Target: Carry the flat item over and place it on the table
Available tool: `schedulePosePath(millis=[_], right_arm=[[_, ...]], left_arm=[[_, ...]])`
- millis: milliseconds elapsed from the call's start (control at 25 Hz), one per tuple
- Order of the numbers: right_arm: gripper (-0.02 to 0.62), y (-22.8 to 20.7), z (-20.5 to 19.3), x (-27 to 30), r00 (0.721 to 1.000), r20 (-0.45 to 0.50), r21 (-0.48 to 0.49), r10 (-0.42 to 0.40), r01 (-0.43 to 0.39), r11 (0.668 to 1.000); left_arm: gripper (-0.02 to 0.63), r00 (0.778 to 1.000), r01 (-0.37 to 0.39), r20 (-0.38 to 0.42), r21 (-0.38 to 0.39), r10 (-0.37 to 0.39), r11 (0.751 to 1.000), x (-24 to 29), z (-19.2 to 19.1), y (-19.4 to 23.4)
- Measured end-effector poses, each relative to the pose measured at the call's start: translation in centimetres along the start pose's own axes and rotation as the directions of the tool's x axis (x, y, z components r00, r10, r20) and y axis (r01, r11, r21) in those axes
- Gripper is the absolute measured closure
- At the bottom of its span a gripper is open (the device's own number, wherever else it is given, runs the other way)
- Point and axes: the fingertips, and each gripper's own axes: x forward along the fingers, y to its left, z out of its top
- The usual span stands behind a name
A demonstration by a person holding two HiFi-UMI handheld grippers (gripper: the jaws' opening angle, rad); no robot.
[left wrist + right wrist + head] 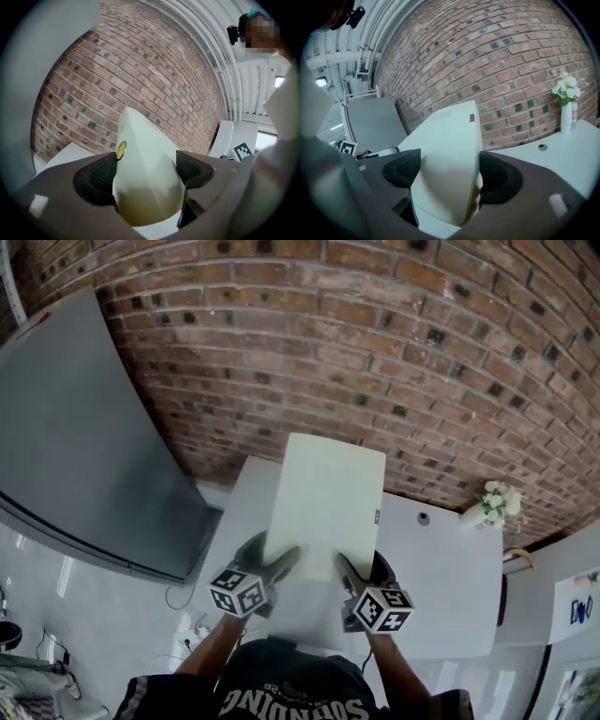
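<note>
A flat pale board [326,504] is held up above the white table [450,577], its far end pointing toward the brick wall. My left gripper [279,564] is shut on the board's near left edge, and my right gripper [349,570] is shut on its near right edge. In the left gripper view the board [143,173] fills the gap between the dark pads [96,178], with a small yellow dot near its edge. In the right gripper view the board [450,164] sits clamped between both pads [497,176].
A brick wall [375,352] stands behind the table. A white vase of flowers [492,504] sits at the table's far right, with a small round grommet [424,518] nearby. A large grey panel [75,446] leans at the left. Cables lie on the floor [192,634].
</note>
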Motion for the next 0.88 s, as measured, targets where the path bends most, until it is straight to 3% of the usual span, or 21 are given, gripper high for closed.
schedulePosePath(millis=[400,880], right_arm=[[0.21,1.6,-1.9,4.9,0.998,-0.034,0.058,-0.045,0.047,0.997],[0.212,1.9,-3.5,8.7,0.996,-0.081,0.088,-0.026,0.033,0.996]], left_arm=[[0.206,0.999,0.017,-0.046,-0.008,-0.017,1.0,0.7,0.8,5.6],[0.207,0.998,-0.012,-0.062,-0.009,0.012,1.0,1.3,0.7,9.5]])
